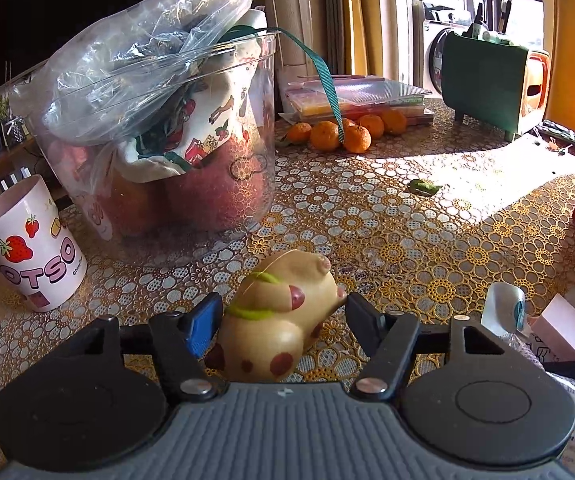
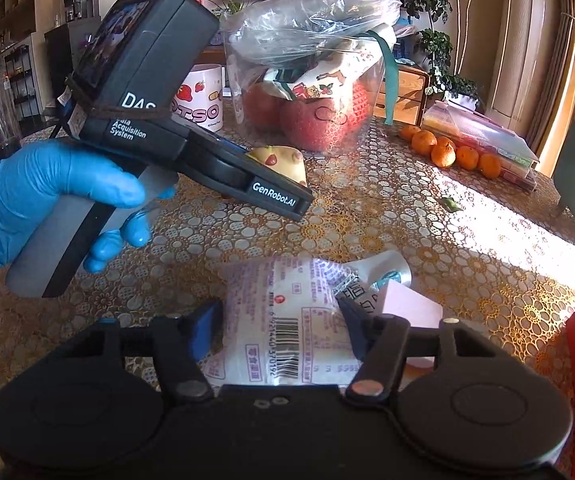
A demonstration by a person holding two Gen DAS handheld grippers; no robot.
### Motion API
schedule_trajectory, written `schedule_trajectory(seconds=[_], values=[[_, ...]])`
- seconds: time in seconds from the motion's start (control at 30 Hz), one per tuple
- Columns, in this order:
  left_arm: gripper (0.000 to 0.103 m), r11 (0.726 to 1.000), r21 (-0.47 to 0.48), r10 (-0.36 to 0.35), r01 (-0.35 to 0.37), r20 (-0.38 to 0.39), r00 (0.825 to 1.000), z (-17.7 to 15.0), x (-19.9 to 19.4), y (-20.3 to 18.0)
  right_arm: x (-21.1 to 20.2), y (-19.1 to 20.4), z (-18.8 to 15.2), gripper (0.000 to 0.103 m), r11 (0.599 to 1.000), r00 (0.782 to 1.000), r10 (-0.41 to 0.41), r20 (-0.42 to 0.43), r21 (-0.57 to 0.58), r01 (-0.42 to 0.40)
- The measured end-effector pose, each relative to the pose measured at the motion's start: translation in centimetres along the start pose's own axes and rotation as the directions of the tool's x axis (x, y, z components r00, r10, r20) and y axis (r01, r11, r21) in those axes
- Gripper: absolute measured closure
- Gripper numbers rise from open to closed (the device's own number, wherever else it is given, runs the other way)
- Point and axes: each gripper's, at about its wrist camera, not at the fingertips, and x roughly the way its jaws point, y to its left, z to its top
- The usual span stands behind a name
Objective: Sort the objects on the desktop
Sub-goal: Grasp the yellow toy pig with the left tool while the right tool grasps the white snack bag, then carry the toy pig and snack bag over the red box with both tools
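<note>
The left gripper [image 1: 283, 316] is straddling a cream spotted toy [image 1: 275, 320] with its fingers [image 1: 203, 326] about half open, the blue pad just beside the toy's left flank and the other pad at its right; whether either is pressing is hard to tell. The right gripper [image 2: 279, 328] is likewise sitting half open over a white barcoded packet [image 2: 283, 320], its right pad touching the packet's edge, with a pink pad of notes [image 2: 407, 308] just beyond that finger. To do this well, each pair of fingers should be closing squarely across the widest part before lifting, since the toy is rounded and the packet soft and slippery. Ahead of the fingers a clear tub [image 1: 159, 136] stuffed with bags is standing, a strawberry mug [image 1: 31, 244] to its left, tangerines [image 1: 339, 132] farther off, all on a table [image 1: 427, 240] with a gold lace cover, sunlight falling across it, curtains behind
</note>
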Motion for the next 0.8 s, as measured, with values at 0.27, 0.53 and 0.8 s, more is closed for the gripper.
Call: schedule_trajectory(seconds=[0.27, 0.53, 0.8], values=[[0.038, 0.999, -0.036, 0.001, -0.002, -0.015, 1.000, 0.2, -0.1, 0.3, -0.1, -0.1, 0.3, 0.048, 1.000, 1.000, 0.024, -0.006, 0.013, -0.024], [0.042, 0.995, -0.095, -0.016, 0.015, -0.009, 1.000, -0.3, -1.7, 0.5, -1.0, 0.4, 0.7, 0.049, 0.997, 0.997, 0.075, -0.002, 0.026, -0.075], [0.043, 0.990, -0.141, -0.018, 0.016, -0.009, 1.000, -1.6, -4.7, 0.1, -3.3, 1.0, 0.3, 0.049, 0.992, 0.993, 0.116, -0.005, 0.041, -0.115]])
